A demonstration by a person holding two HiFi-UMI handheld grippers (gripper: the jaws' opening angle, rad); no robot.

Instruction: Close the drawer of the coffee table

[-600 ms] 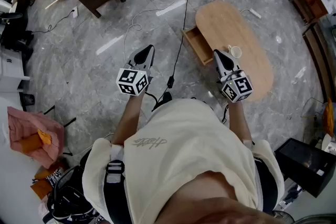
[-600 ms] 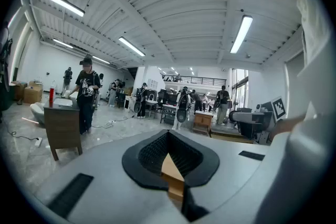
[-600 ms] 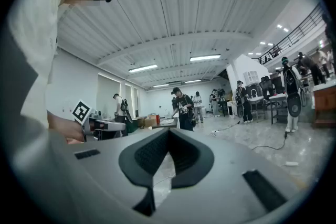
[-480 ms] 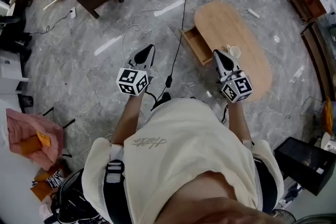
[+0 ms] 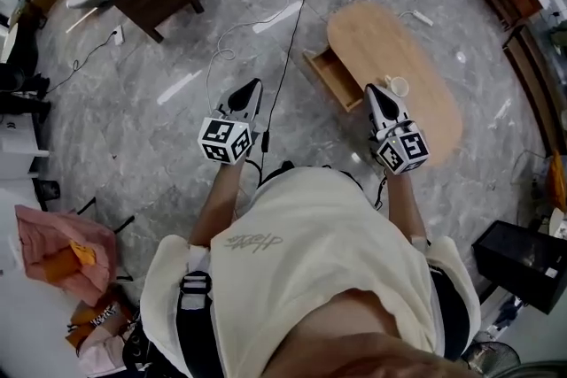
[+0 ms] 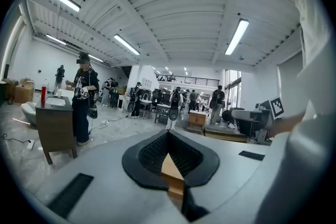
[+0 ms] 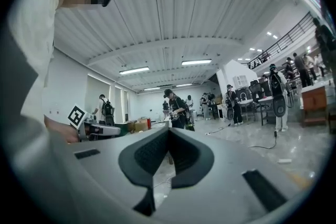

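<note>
Cable [image 5: 288,62] runs past the coffee table [image 5: 390,35]; cup [image 5: 397,87] on top; drawer [image 5: 335,77] hanging open; left gripper [image 5: 254,84], right gripper [image 5: 370,89] both closed, empty.

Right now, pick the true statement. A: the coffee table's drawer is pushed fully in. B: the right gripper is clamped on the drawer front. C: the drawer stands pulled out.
C: in the head view the drawer juts out from the side of the coffee table, its inside showing.
</note>
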